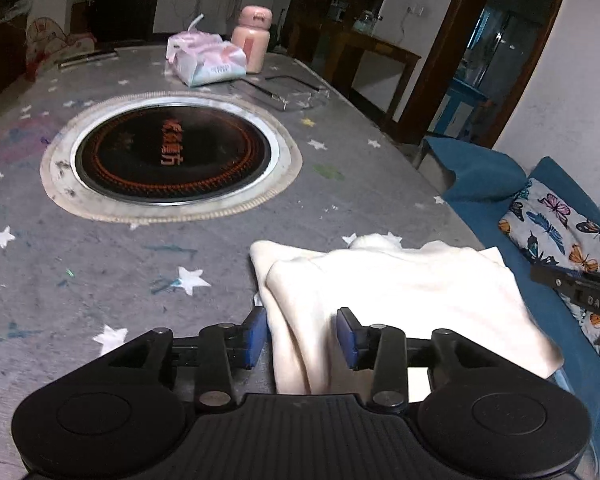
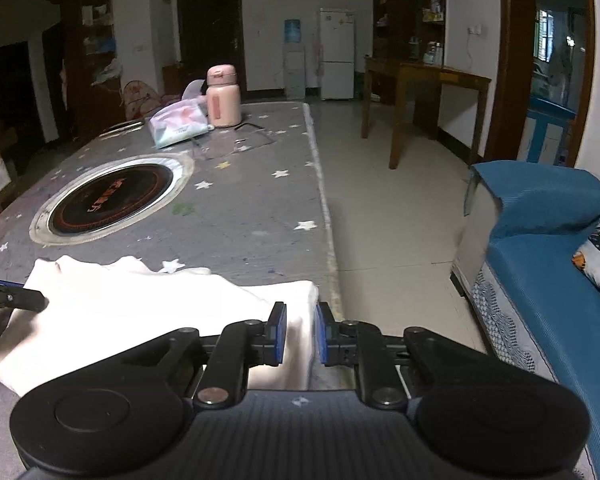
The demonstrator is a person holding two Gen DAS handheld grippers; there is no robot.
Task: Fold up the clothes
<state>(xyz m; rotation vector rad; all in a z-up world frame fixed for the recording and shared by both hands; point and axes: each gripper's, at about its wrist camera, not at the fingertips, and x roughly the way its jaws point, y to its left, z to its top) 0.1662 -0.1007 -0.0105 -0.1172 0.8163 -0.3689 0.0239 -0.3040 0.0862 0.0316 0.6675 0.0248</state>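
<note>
Left gripper (image 1: 302, 336) low over the table (image 1: 100, 264), level, pointing forward; blue pads (image 1: 350, 338) partly closed around a bunched fold of the white garment (image 1: 400, 292). Right gripper (image 2: 301, 334) same pose, pads nearly closed on the garment's right edge. Garment lies at the table's near corner, beside the blue sofa (image 2: 540, 264).

Garment (image 1: 400, 292) near edge blurred; hidden behind left gripper (image 1: 302, 338).
</note>
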